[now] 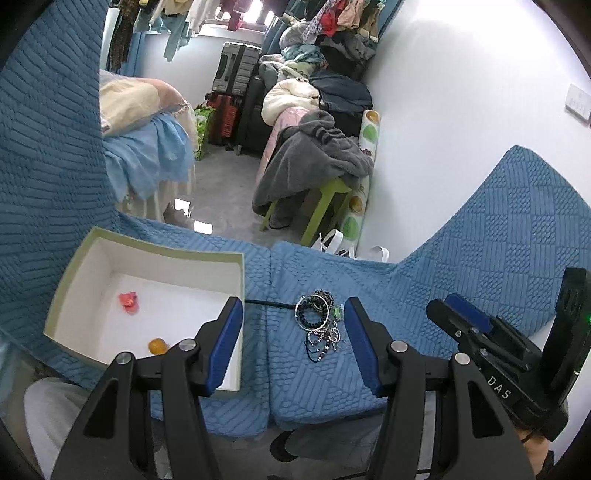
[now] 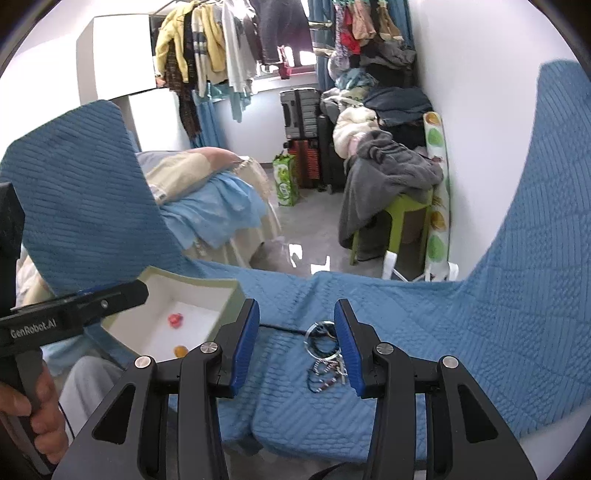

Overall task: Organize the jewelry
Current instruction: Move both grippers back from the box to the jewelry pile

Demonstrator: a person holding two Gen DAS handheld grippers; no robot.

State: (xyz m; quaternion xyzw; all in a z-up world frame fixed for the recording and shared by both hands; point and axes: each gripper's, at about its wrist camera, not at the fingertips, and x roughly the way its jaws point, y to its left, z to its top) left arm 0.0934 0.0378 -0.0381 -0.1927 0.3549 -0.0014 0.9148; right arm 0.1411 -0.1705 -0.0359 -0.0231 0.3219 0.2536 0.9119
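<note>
Both claws hang apart and empty: the jewelry pile [image 1: 319, 325] lies ahead between the left gripper [image 1: 293, 343] fingers, the box [image 1: 147, 254] to its left. The right gripper [image 2: 295, 345] frames the same pile, so this looks like the approach; next, one claw should descend and close on a single bracelet.

White walls [image 2: 480, 74] enclose a glossy grey floor [image 2: 306, 236]. Clothes hang before a bright window [image 1: 255, 7]. Stacked suitcases [image 2: 301, 110] stand beside a lime-green plastic stool [image 2: 406, 218].

Quilted blue cloth cover [image 1: 317, 373], matt and ridged; matt paperboard box [image 1: 155, 254], smooth white inside; shiny metal bangles and beaded bracelets [image 1: 317, 317]; grippers' fingers [image 1: 221, 343] matt black plastic, blue pads, bright metal pivots
</note>
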